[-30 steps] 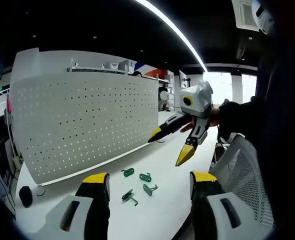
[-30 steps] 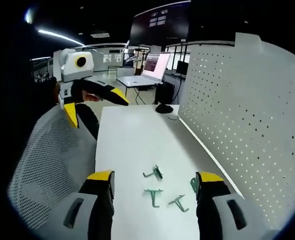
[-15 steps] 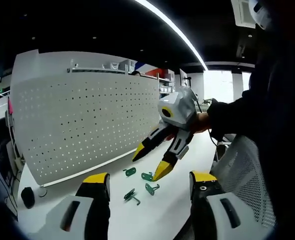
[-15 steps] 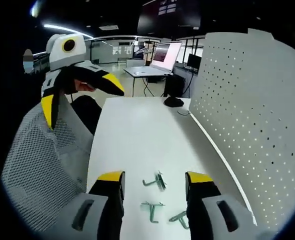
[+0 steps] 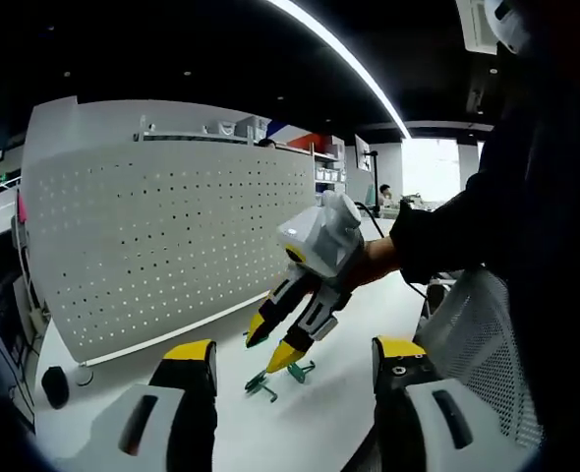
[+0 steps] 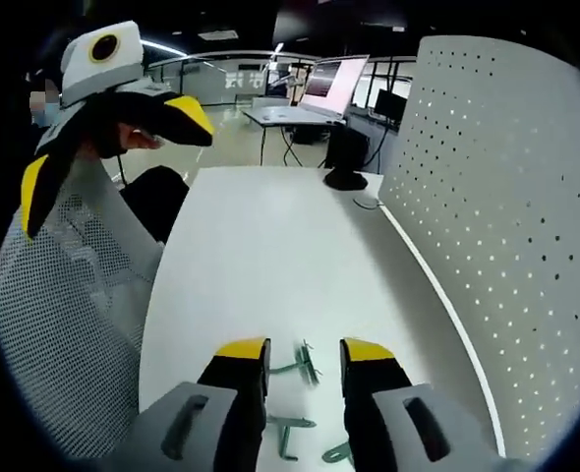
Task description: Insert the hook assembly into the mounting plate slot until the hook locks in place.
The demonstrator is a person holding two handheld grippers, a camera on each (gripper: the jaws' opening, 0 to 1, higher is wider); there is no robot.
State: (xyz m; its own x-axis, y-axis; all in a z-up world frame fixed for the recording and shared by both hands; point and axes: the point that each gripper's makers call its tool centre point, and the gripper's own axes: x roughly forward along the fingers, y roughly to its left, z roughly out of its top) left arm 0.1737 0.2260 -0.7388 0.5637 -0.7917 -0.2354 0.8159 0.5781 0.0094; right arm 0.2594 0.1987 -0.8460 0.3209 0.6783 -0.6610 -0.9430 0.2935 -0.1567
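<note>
Green hooks lie loose on the white table [image 6: 270, 256]. One hook [image 6: 296, 366] lies between the jaws of my right gripper [image 6: 305, 352], which stand narrowed but apart just above it. Two more hooks [image 6: 285, 433] sit nearer the camera, partly hidden by the jaws. In the left gripper view the right gripper [image 5: 270, 344] points down over the hooks [image 5: 261, 383]. My left gripper [image 5: 295, 352] is wide open and holds nothing; it also shows raised at the upper left [image 6: 113, 157]. The white perforated mounting plate [image 5: 172, 236] [image 6: 506, 197] stands upright along the table's far edge.
A mesh chair [image 6: 64, 295] [image 5: 487, 334] stands at the table's near side. A black mouse [image 6: 347, 180] and a lit screen [image 6: 334, 84] lie at one end of the table. Another dark mouse-like object [image 5: 54, 385] sits by the plate's foot. A dark sleeve [image 5: 467, 236] holds the right gripper.
The right gripper has come down from mid-air to the hooks on the table, and its jaws have drawn closer together around one hook. The left gripper stays open and held back.
</note>
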